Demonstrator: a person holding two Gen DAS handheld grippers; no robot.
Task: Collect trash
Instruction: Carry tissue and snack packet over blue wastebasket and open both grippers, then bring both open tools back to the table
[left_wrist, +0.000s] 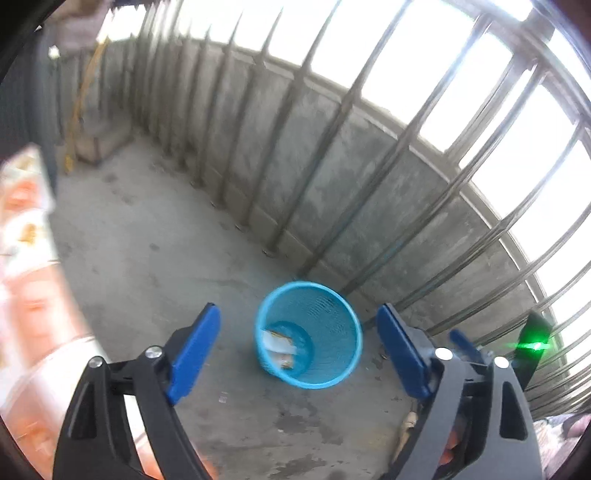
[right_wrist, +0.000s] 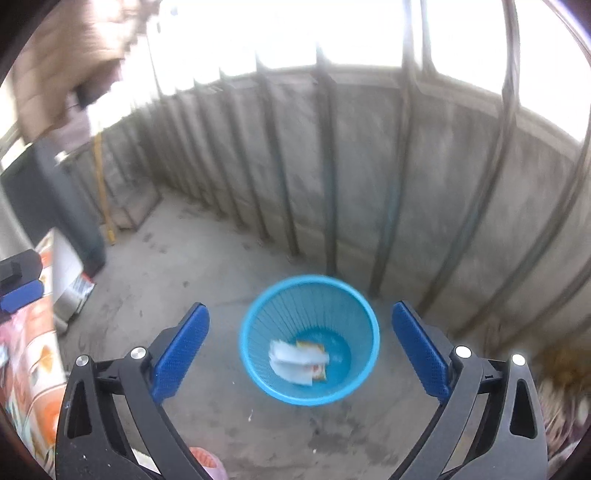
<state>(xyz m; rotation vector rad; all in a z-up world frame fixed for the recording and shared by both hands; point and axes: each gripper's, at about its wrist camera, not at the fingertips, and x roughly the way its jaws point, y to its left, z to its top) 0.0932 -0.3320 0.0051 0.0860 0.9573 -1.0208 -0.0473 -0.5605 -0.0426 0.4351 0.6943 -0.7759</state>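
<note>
Above the concrete floor (right_wrist: 192, 266), both the left tongs (left_wrist: 299, 350) and right tongs (right_wrist: 301, 347) gape released and empty over the blue basket (right_wrist: 255, 354), where the paper trash (right_wrist: 295, 360) lies at its bottom, seemingly dropped there.

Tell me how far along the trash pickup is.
Done: white paper and a wrapper lie in the blue bin. In hand: nothing; the left tool and right tool are open and empty. Left: no more litter is clear on the floor, though blur hides detail.
</note>
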